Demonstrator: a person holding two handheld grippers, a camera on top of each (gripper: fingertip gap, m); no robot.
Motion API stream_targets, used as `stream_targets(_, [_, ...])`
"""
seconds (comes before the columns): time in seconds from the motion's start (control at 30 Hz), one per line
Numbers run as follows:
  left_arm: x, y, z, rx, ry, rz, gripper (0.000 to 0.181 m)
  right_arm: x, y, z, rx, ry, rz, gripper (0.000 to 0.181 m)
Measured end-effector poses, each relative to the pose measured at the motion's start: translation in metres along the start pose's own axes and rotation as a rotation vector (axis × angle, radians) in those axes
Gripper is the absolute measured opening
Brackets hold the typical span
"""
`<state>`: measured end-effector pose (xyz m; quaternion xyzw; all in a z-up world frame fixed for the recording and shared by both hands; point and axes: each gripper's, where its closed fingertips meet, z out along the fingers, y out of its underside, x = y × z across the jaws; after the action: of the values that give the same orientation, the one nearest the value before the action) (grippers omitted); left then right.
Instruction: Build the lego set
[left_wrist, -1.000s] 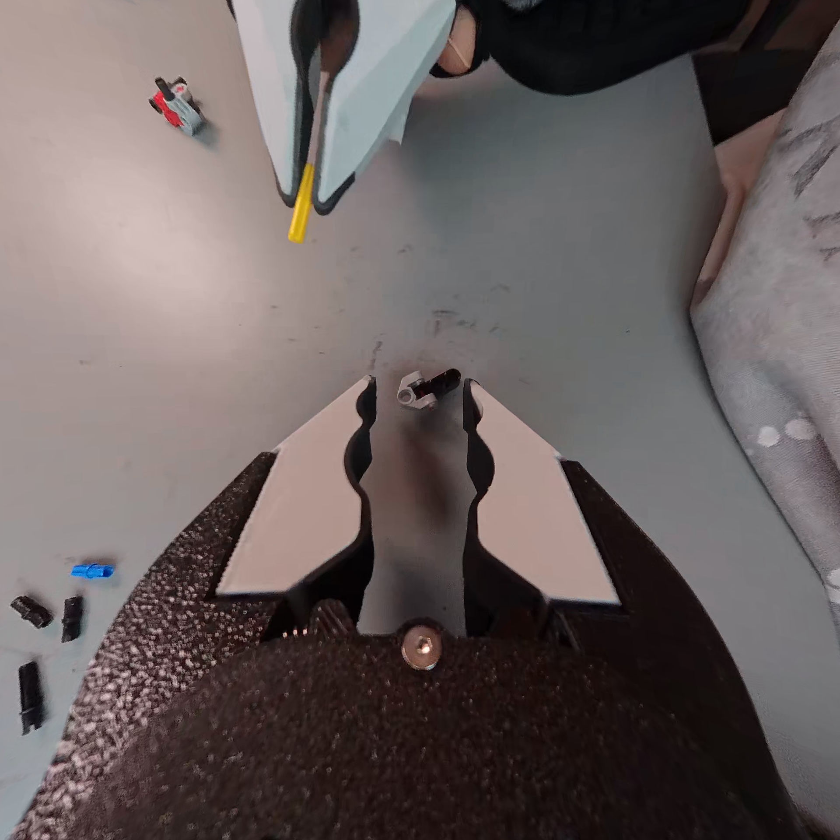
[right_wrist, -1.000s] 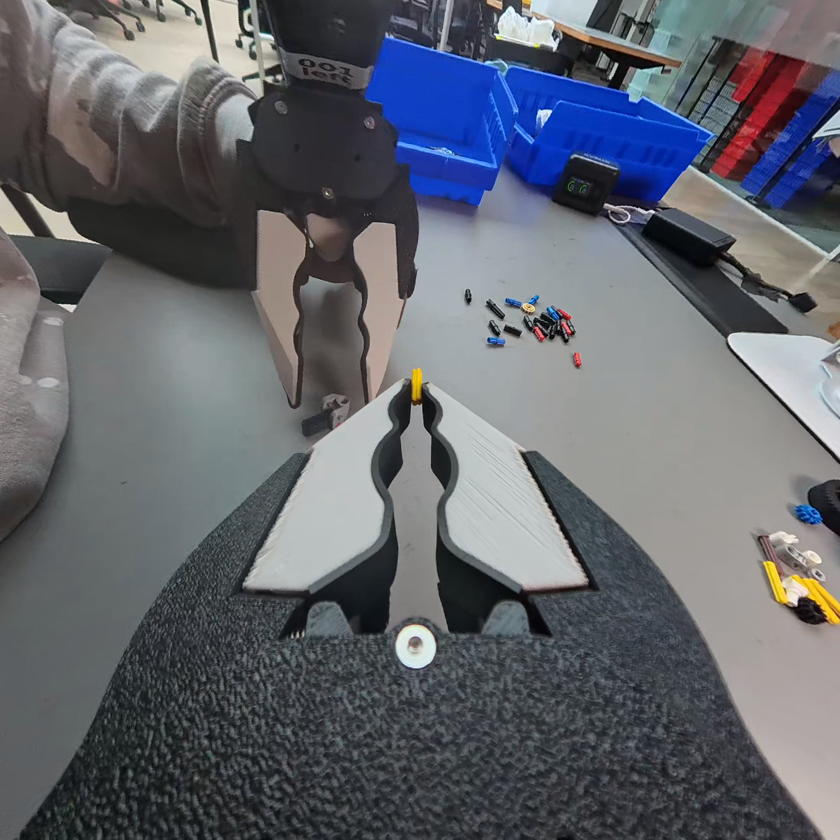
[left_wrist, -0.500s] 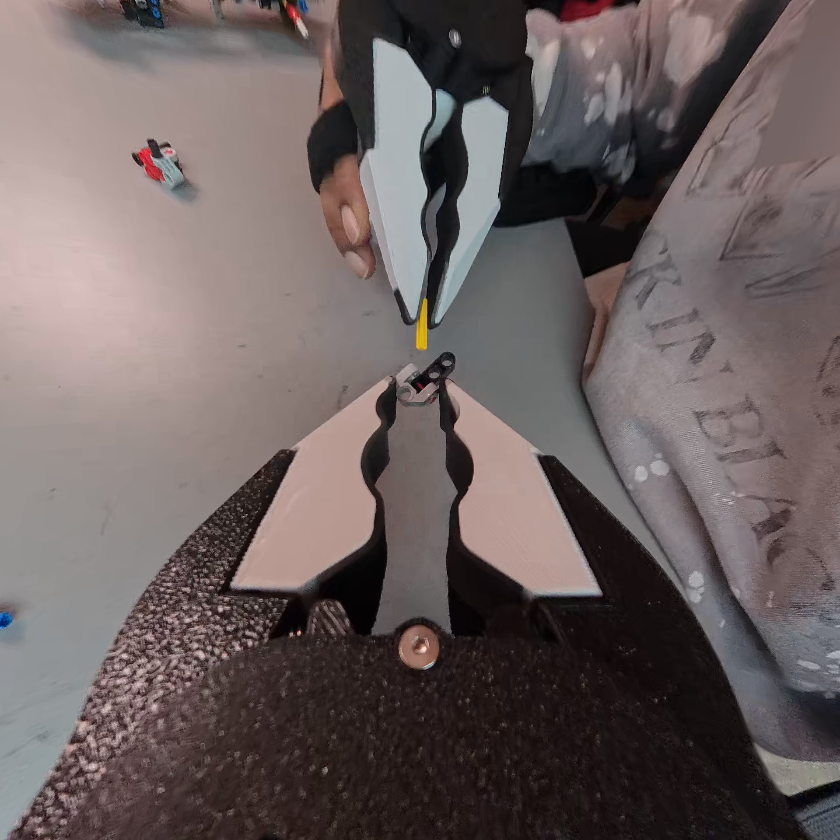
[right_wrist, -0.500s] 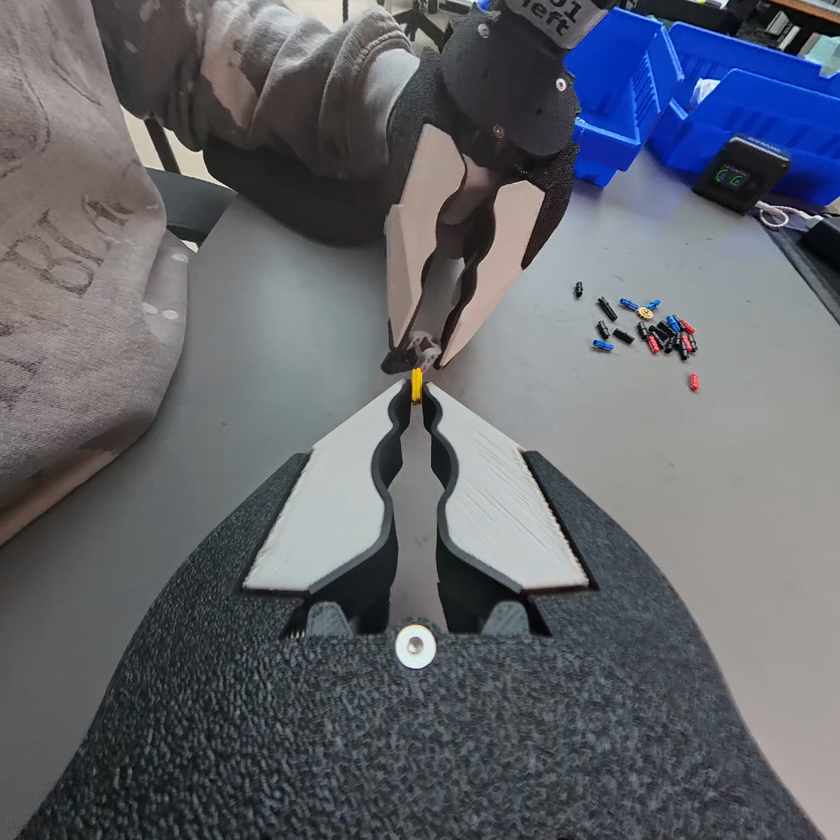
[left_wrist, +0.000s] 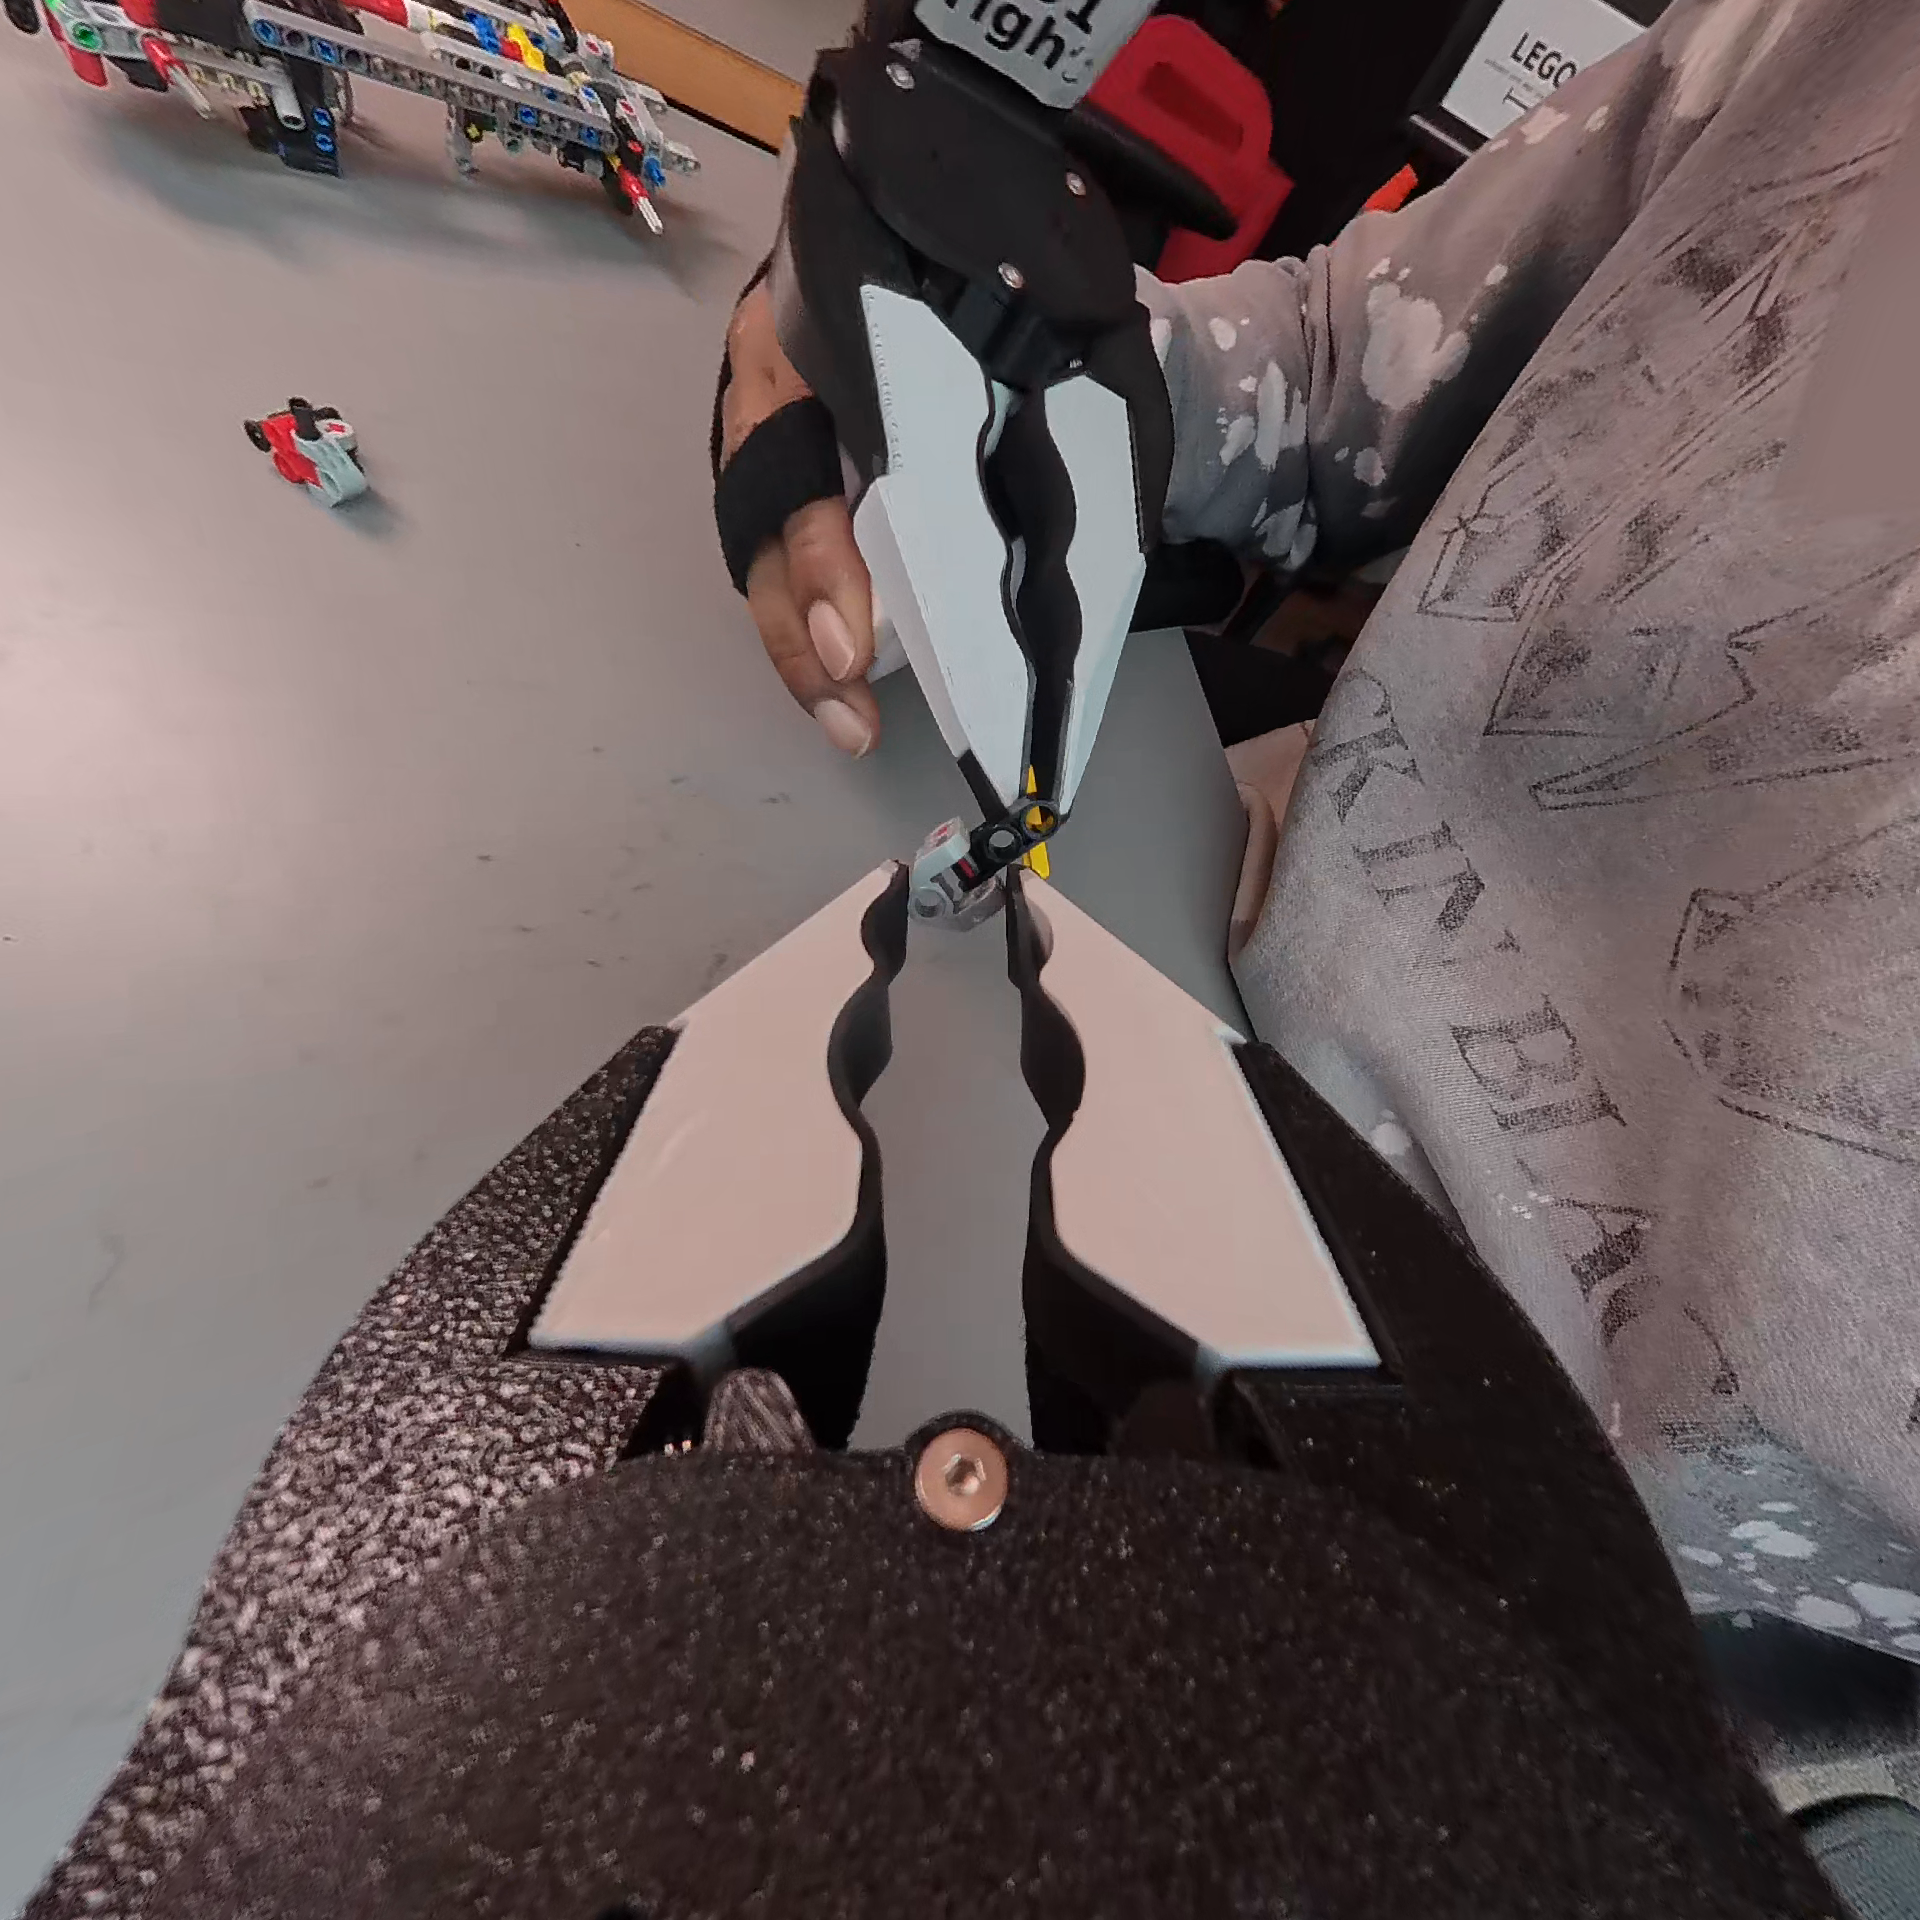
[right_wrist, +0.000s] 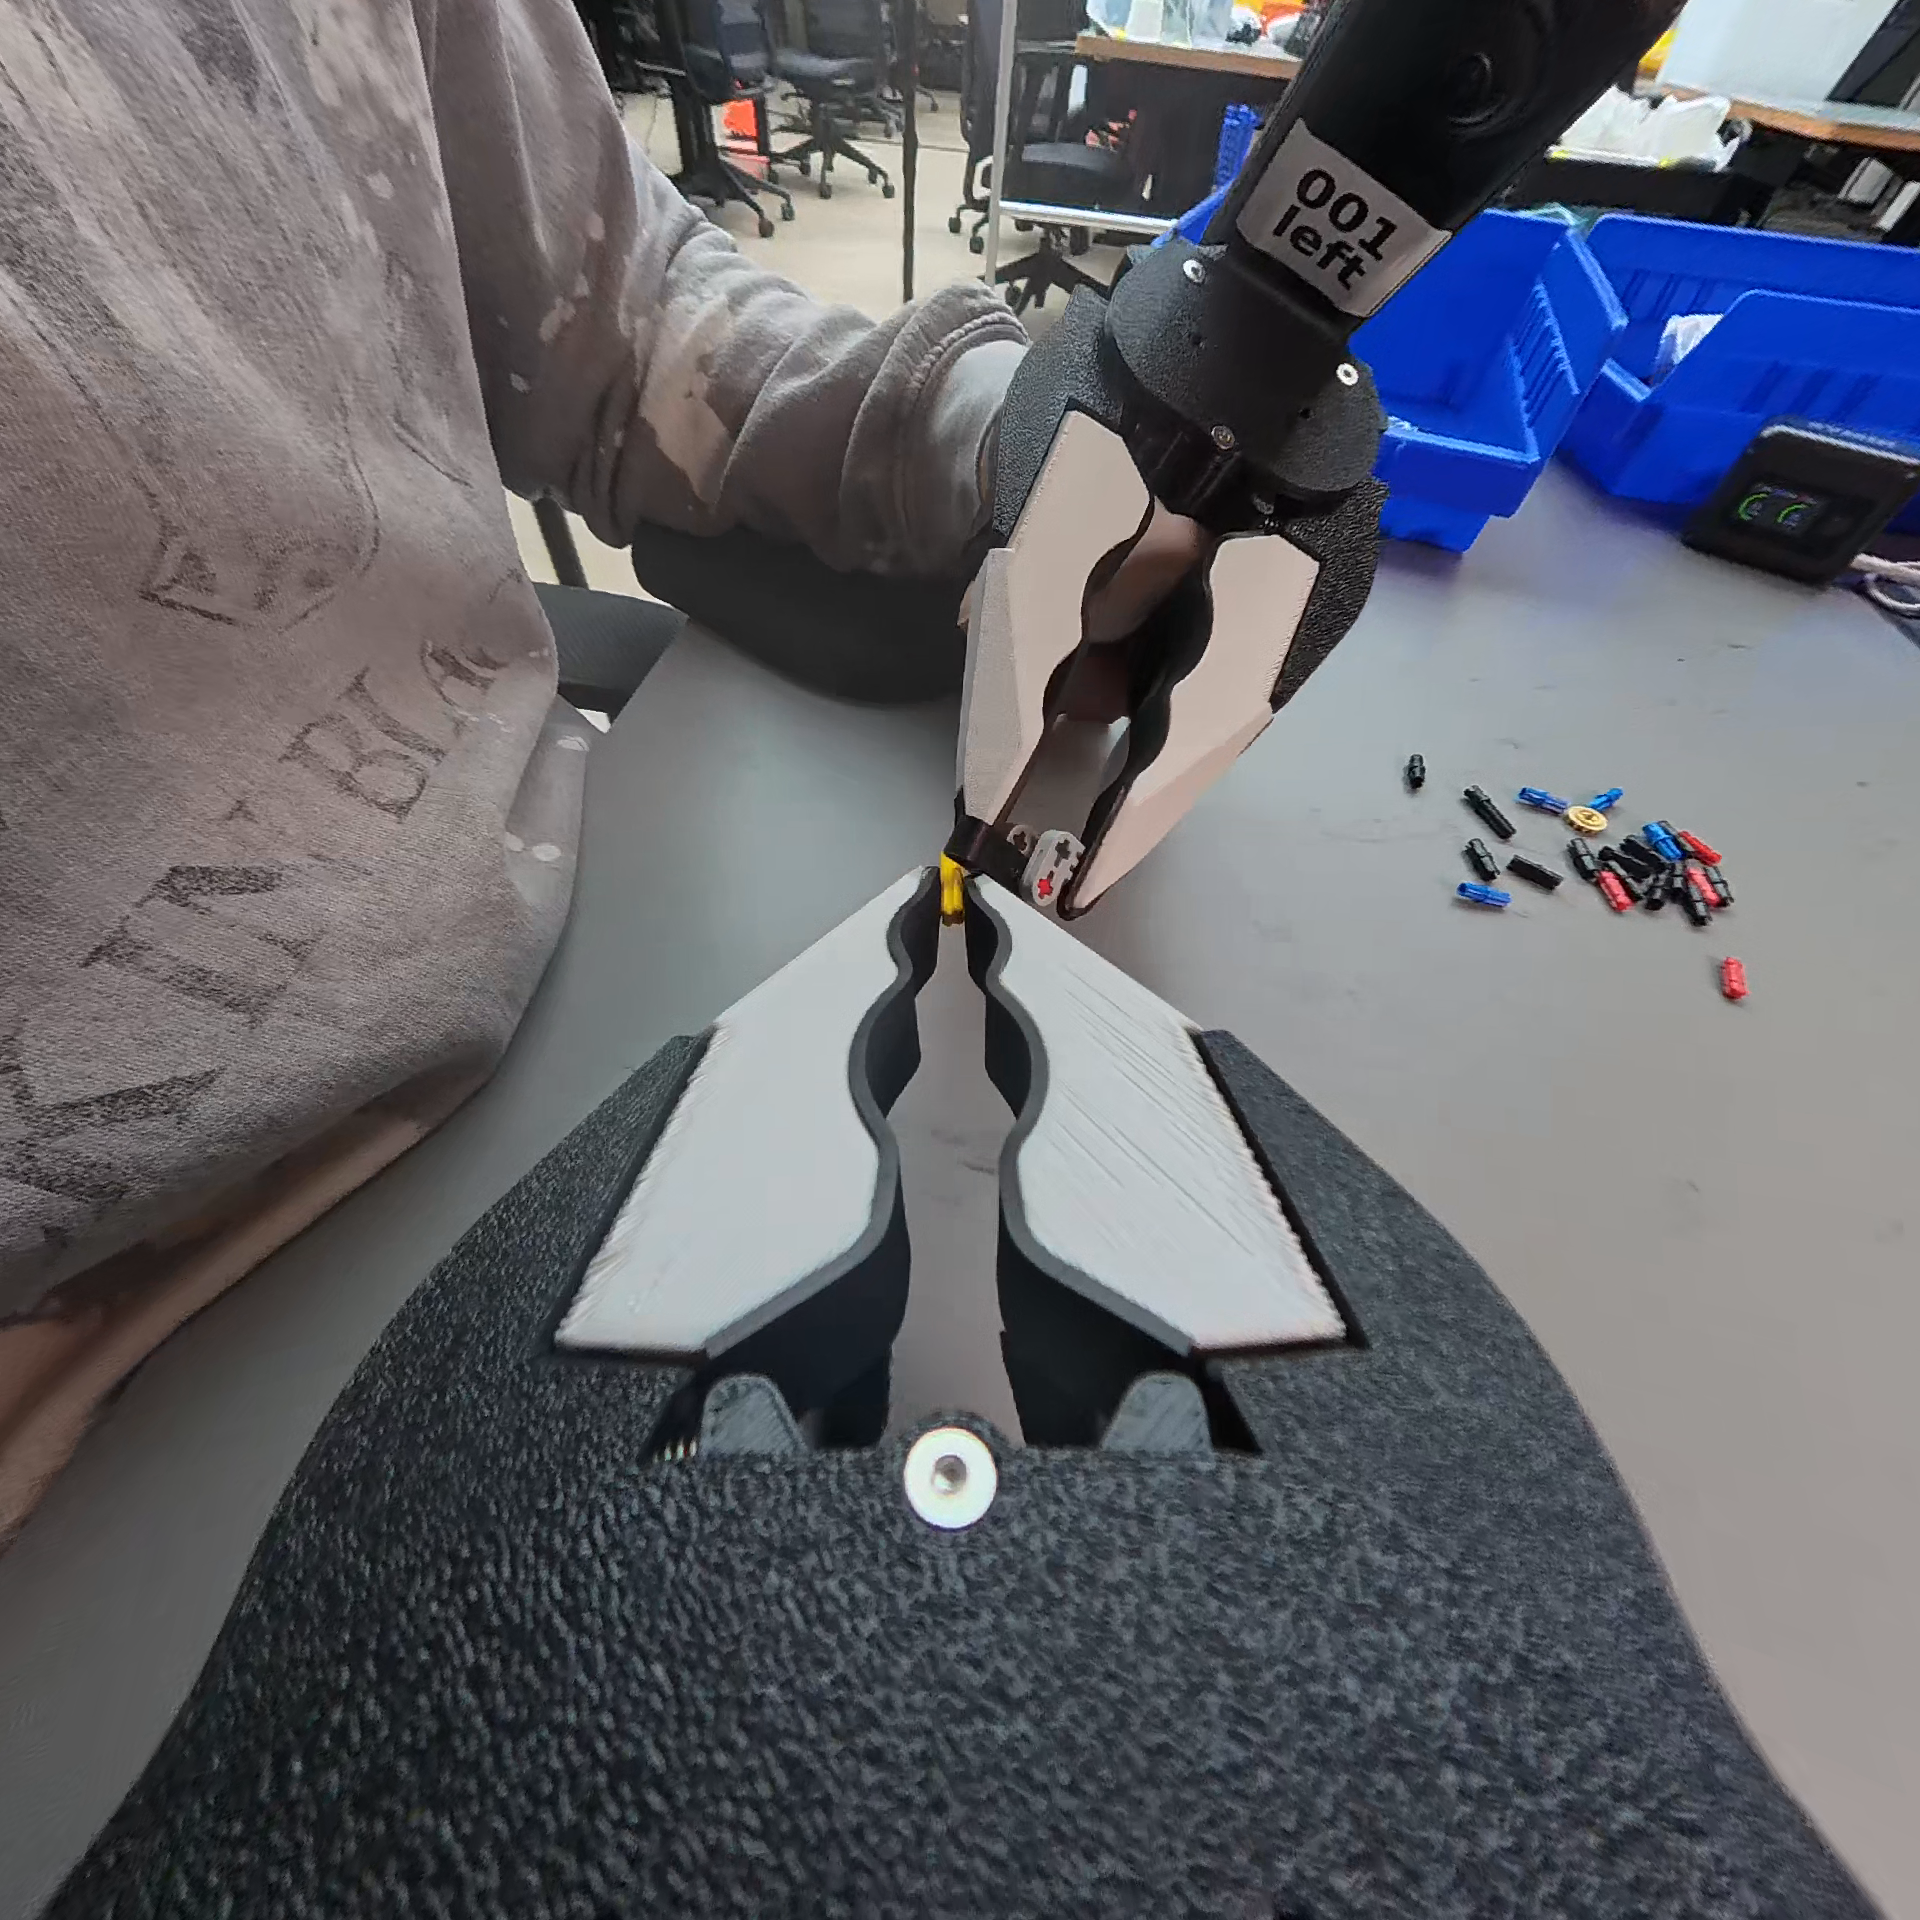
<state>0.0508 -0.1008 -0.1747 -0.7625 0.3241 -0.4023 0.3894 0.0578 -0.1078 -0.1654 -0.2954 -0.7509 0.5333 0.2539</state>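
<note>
Above the grey surface (left_wrist: 312, 831), the left tool (left_wrist: 956, 883) is clamped on a small grey-and-black piece (left_wrist: 961, 868), steadying it. The right tool (right_wrist: 948, 899) pinches a yellow rod (right_wrist: 949, 896), its tip at the piece's black end, apparently for insertion.

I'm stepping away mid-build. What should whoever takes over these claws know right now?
Left claw: shut on the grey and black connector piece, held above the table.
Right claw: shut on the yellow axle, its tip in the connector's black end hole.
Done: both parts picked up and mated.
Left: seat the axle fully. Loose pins and the long assembly wait on the table.
</note>
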Motion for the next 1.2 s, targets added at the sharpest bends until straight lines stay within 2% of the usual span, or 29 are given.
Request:
stream_targets(0.2, [0.010,0.007,0.007,-0.048,0.023,0.072,0.017,-0.011,-0.008,0.000,0.054,-0.087,0.070,0.003])
stream_targets(0.4, [0.002,-0.008,-0.004,0.048,-0.015,0.058,0.017,0.010,-0.028,-0.017,0.167,0.005,0.103,0.003])
stream_targets(0.5, [-0.004,-0.015,-0.008,0.084,-0.066,0.082,0.017,0.022,-0.023,-0.020,0.135,0.078,0.075,0.003])
stream_targets(0.63, [-0.006,-0.014,-0.006,0.073,-0.113,0.132,0.017,0.024,-0.024,-0.016,0.131,0.116,0.055,0.003])
stream_targets(0.87, [0.003,-0.006,0.004,0.011,-0.088,0.161,0.017,0.026,-0.022,-0.012,0.126,0.136,0.054,0.003])
stream_targets(0.97, [0.001,0.001,0.007,-0.034,-0.099,0.165,0.017,0.019,-0.010,-0.006,0.040,0.104,0.021,0.003])
stream_targets(1.2, [-0.012,0.036,0.018,-0.239,-0.166,0.215,0.017,0.006,0.024,0.003,-0.170,0.042,-0.023,0.003])
